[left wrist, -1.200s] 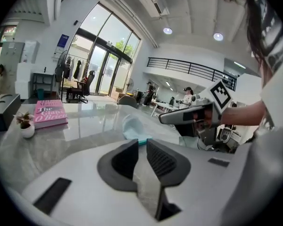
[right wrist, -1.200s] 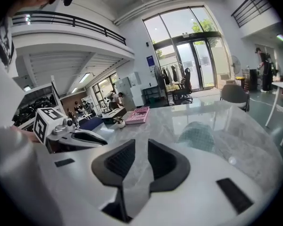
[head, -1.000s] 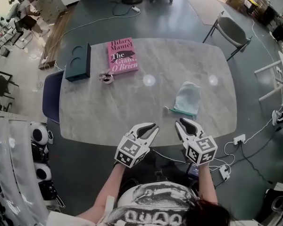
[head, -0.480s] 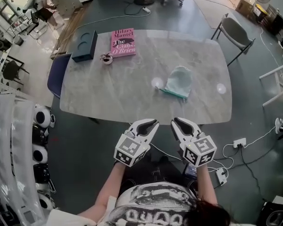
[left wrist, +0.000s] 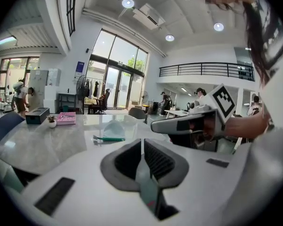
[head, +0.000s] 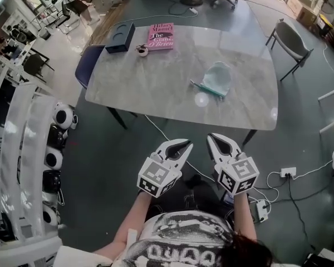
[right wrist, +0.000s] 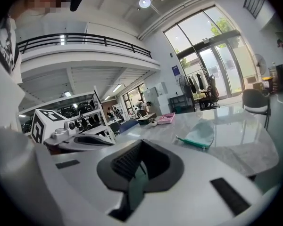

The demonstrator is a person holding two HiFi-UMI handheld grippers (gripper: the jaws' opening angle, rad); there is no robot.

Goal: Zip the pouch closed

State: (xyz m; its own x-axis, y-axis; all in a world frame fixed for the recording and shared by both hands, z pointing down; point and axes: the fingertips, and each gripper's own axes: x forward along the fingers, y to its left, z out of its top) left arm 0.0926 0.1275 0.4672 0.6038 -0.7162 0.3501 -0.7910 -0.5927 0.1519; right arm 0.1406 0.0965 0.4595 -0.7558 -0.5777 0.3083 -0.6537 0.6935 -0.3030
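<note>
The pale mint pouch [head: 217, 78] with a teal zipper edge lies on the marble table [head: 150, 88], toward its right near side. It also shows in the left gripper view [left wrist: 111, 131] and the right gripper view [right wrist: 200, 135]. Both grippers hang over the floor well short of the table, side by side and pointing at it. My left gripper [head: 185, 143] [left wrist: 142, 142] has its jaws closing, with a narrow slit left and nothing between them. My right gripper [head: 216, 138] [right wrist: 141, 145] is shut on nothing.
A pink book [head: 160, 36], a dark box [head: 121, 38] and a small potted plant [head: 142, 50] sit at the table's far left. A grey chair [head: 292, 40] stands at right, a blue chair [head: 86, 74] at left. Cables and a power strip [head: 288, 172] lie on the floor.
Both grippers have drawn back from the table's near edge and now hang over the floor. The right jaws went from wide open to shut. The left jaws narrowed.
</note>
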